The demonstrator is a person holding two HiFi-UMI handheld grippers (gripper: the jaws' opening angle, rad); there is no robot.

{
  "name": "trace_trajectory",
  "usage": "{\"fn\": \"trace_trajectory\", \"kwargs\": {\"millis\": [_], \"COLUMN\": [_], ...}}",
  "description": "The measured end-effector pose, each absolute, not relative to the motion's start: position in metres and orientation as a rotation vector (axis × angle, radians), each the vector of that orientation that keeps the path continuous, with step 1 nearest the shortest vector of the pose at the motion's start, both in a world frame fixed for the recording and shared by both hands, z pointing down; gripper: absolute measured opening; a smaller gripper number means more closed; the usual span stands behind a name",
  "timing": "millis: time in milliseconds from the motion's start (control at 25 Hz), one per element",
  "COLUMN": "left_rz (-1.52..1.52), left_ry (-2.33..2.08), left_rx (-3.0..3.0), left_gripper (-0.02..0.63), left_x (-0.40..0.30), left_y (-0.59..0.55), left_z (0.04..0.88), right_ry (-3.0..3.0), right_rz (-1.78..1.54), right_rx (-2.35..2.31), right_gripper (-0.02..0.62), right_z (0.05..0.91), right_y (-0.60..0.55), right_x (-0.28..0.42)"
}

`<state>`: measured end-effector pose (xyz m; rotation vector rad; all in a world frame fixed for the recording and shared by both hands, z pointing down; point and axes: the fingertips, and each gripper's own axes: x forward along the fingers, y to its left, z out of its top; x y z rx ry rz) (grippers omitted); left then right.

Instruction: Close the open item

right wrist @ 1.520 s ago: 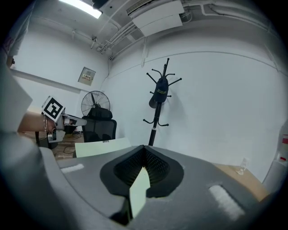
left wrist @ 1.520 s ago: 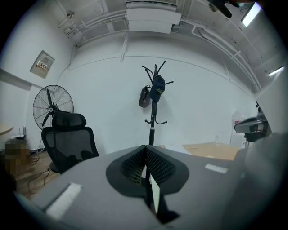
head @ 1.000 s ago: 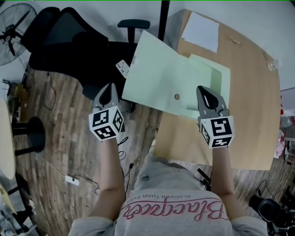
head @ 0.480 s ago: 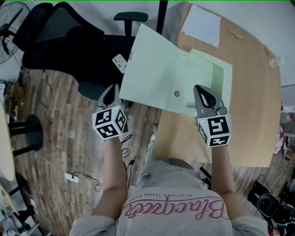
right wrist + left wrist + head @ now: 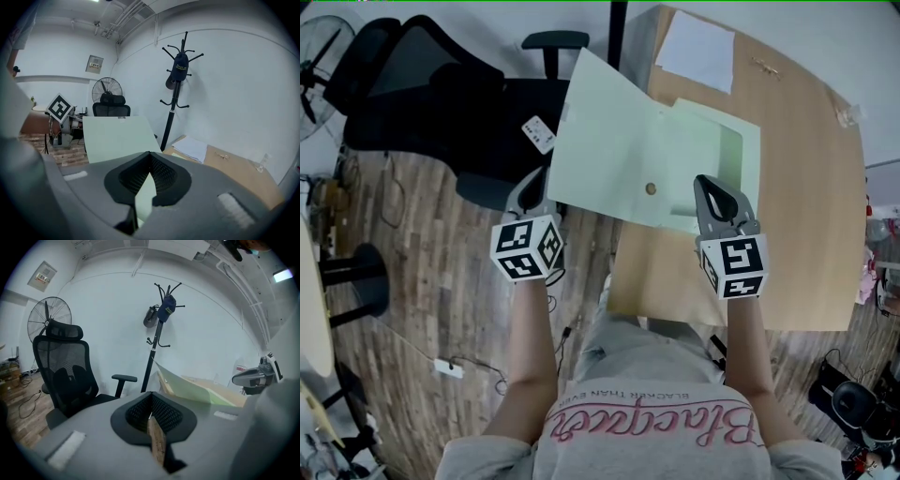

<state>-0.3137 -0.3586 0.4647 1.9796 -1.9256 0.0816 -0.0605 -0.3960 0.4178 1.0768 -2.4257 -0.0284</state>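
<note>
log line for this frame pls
folder open on table | left gripper shut, empty, beside folder | right gripper shut, over folder

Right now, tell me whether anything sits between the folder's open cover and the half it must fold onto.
Yes: the right gripper is over the near edge of the folder, on its table-side half, in the cover's path. Nothing else visible lies on that half.

Black mesh office chair is parked on the plank floor, just beside the wooden table. A stack of white paper lies at the table's far corner. A pedestal fan stands behind the chair, against the white wall. The coat stand has a dark cap hanging on it. Down on the boards, a small white adapter trails a thin cable.
</note>
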Motion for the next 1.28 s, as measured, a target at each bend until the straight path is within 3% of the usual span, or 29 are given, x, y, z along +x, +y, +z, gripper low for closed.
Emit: {"fn": "trace_trajectory", "kwargs": {"millis": [800,1280], "left_rz": [0.034,0.113], "left_ry": [-1.883,-1.800], "left_rx": [2.173,2.218], "left_gripper": [0.012,0.012], "left_x": [-0.207,-0.156], "left_y": [-0.381,-0.420], "left_z": [0.406,0.420], "right_ry": [-2.470,-2.421], "right_rz": [-0.127,-0.136], "right_rx": [1.098,1.198], "right_gripper": [0.003,0.002], "right_z": [0.382,0.373], "right_y": [-0.400,-0.409], "right_x": [0.015,0.079]}}
